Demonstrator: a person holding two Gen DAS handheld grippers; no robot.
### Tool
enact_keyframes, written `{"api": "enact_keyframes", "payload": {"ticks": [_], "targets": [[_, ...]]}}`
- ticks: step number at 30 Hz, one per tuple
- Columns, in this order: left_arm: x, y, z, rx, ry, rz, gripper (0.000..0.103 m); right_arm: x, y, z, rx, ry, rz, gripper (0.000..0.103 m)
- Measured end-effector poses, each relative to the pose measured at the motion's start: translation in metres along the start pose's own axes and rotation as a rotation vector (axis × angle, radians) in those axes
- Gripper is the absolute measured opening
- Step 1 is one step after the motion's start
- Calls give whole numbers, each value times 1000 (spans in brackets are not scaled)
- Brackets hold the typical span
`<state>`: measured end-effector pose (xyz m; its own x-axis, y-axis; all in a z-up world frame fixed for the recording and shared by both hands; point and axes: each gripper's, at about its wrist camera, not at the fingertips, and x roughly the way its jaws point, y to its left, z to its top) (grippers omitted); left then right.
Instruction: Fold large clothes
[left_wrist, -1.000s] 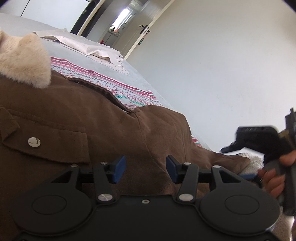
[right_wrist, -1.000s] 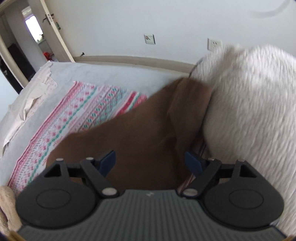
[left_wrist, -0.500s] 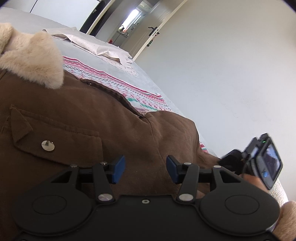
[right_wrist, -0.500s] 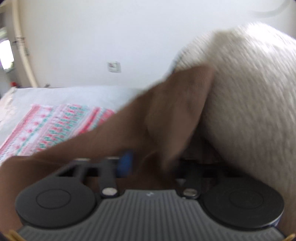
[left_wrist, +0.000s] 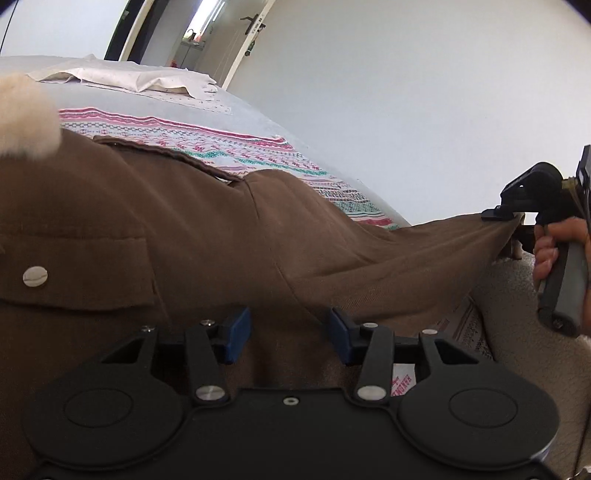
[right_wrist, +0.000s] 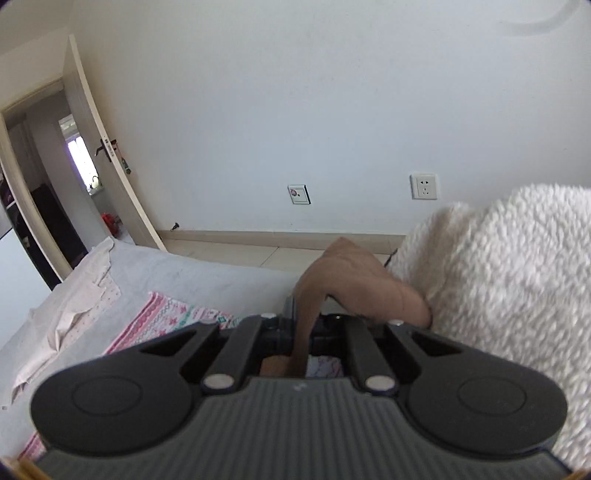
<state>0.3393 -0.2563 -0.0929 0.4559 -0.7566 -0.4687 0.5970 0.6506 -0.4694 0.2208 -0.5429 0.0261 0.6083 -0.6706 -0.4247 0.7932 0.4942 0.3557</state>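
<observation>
While the left gripper (left_wrist: 288, 334) hovers with jaws apart over the brown coat (left_wrist: 184, 236), not pinching it, the right gripper (right_wrist: 301, 332) is clamped on the coat's far edge, pulled taut. A fold looks just begun; next, that edge likely gets carried across. Spread on the bed (left_wrist: 258, 118), the coat shows a fluffy cream collar (left_wrist: 26, 122).

Brown jacket (left_wrist: 207, 236) w/ cream fleece collar & lining lies spread on bed; flap pocket w/ snap button faces up. One sleeve end lifted off bed, pulled taut, fabric pinched at cuff.
</observation>
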Motion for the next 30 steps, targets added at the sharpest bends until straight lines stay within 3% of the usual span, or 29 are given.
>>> {"api": "enact_keyframes", "payload": {"ticks": [5,6,11,14,17,20,22,24,26,27,29,30], "targets": [[-13,9,11,-90,-21,-33,51,-45,27,15,-27,-65,125,4],[-18,10,17,-112,-29,-28,59,-57,36,20,-48,-79,162,4],[-67,29,48,-233,-114,46,76,-113,92,34,-166,-106,384,4],[-102,44,65,-255,-148,101,78,-139,128,27,-215,-79,544,4],[-138,63,78,-269,-176,134,78,-157,161,8,-268,-24,681,4],[-178,94,78,-304,-198,158,90,-174,189,-17,-320,52,810,4],[-196,117,76,-336,-216,173,90,-189,201,-39,-367,106,882,4],[-217,142,66,-375,-242,143,90,-199,210,-65,-413,169,945,4],[-233,168,53,-449,-280,95,90,-204,216,-97,-466,293,1015,7],[-238,180,46,-494,-294,79,90,-201,217,-112,-487,385,1056,11],[-241,206,38,-599,-313,50,90,-195,213,-136,-505,575,1119,37],[-242,216,33,-647,-313,47,90,-193,206,-141,-494,618,1136,60]]}}
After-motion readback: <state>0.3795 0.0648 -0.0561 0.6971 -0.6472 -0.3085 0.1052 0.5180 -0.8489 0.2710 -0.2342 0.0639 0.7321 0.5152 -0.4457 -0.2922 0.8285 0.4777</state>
